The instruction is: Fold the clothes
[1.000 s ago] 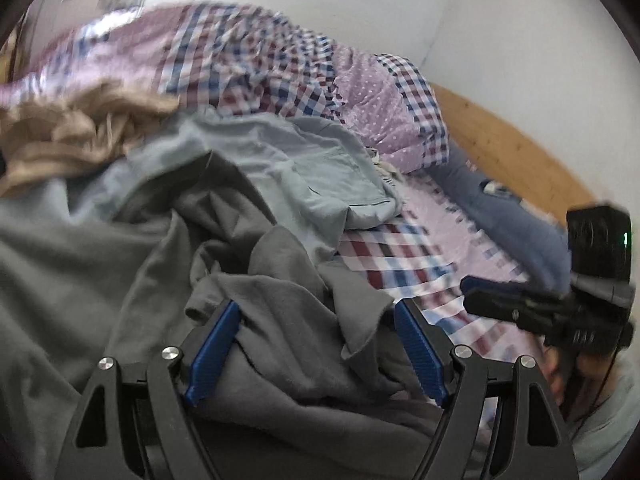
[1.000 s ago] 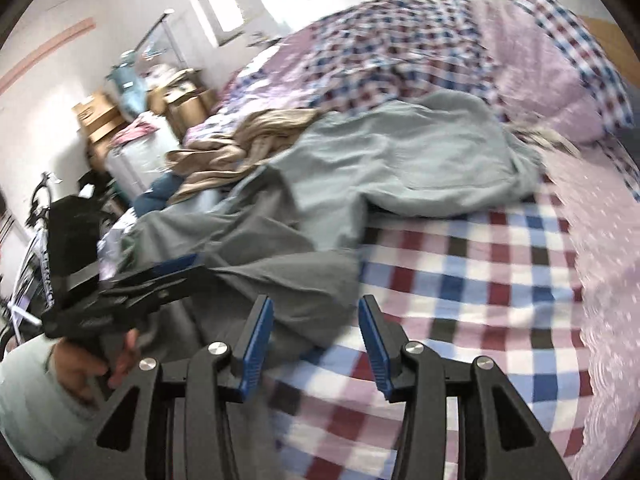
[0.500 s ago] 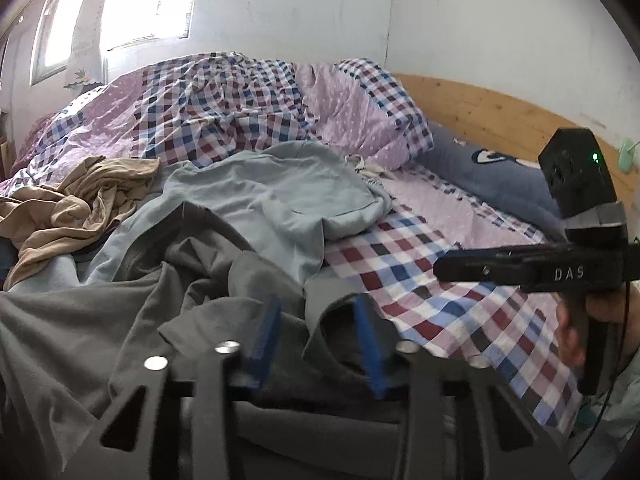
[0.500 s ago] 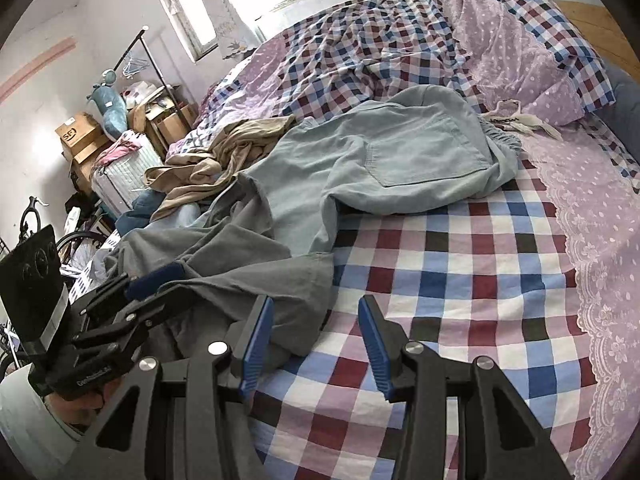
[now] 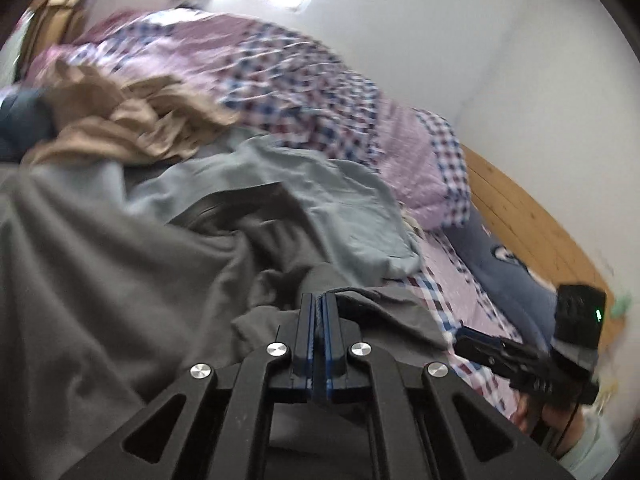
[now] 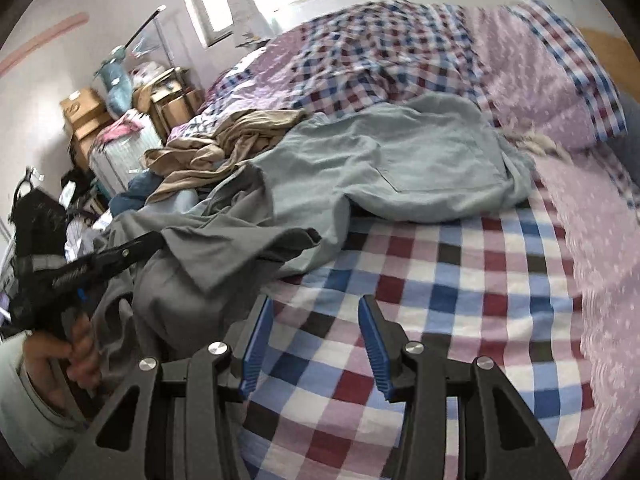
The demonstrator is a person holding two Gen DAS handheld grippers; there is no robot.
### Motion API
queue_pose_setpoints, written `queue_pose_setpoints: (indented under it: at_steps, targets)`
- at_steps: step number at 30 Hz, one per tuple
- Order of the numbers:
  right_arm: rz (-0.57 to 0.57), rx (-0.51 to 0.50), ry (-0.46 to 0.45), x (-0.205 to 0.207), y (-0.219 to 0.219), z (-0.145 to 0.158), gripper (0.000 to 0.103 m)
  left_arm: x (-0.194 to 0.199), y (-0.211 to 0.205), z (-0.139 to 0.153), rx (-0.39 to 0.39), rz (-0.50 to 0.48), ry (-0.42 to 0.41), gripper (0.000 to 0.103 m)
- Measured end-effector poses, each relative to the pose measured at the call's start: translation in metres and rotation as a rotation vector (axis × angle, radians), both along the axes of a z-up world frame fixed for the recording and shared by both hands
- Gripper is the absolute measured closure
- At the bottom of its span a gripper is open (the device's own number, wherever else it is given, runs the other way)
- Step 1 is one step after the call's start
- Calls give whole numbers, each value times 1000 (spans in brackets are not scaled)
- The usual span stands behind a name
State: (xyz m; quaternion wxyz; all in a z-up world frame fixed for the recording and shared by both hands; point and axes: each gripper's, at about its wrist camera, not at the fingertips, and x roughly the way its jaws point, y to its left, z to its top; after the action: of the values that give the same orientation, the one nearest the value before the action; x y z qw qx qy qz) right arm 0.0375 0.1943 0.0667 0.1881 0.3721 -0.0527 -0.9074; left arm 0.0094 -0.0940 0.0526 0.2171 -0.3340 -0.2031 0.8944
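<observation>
A dark grey garment lies crumpled at the near side of the bed. My left gripper is closing tight, its blue pads pressed on a fold of that garment's edge. In the right wrist view the dark grey garment drapes over the tip of the left gripper, raised a little. My right gripper stands open above the checked sheet, with nothing between its fingers. It also shows as the right gripper at the left wrist view's lower right. A light blue-grey garment lies behind the grey one.
A tan garment is heaped at the back left beside a rumpled checked duvet. A pillow and wooden headboard lie to the right. Boxes and a suitcase stand beside the bed. A person's hand holds the left gripper.
My left gripper went from wide open to shut on the dark grey garment's edge, and it shifted and rolled, so its view is tilted. The right gripper stayed put and open.
</observation>
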Motion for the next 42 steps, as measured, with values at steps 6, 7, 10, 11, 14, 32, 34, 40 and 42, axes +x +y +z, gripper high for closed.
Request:
queue_pose_setpoints:
  at_steps: [6, 7, 10, 11, 14, 32, 34, 40, 42]
  targets:
    - [61, 133, 136, -2, -30, 15, 55, -6, -17, -11, 11, 56, -65, 101]
    - [80, 170, 164, -6, -35, 19, 55, -6, -19, -13, 12, 61, -75, 101]
    - [104, 165, 152, -23, -37, 18, 55, -7, -23, -18, 1, 74, -96, 101]
    - [114, 156, 142, -30, -37, 17, 55, -7, -25, -19, 1, 77, -100, 101]
    - [165, 149, 107, -50, -42, 13, 55, -9, -32, -23, 15, 94, -120, 101]
    - [250, -420, -271, -155, -26, -36, 55, -14, -43, -29, 67, 113, -164, 101]
    - [247, -448, -283, -156, -29, -39, 55, -14, -44, -28, 70, 113, -164, 101]
    - [228, -401, -315, -161, -49, -43, 66, -14, -46, -28, 84, 114, -167, 101]
    - [219, -379, -289, -160, -53, -38, 99, -16, -46, -28, 90, 111, -170, 101]
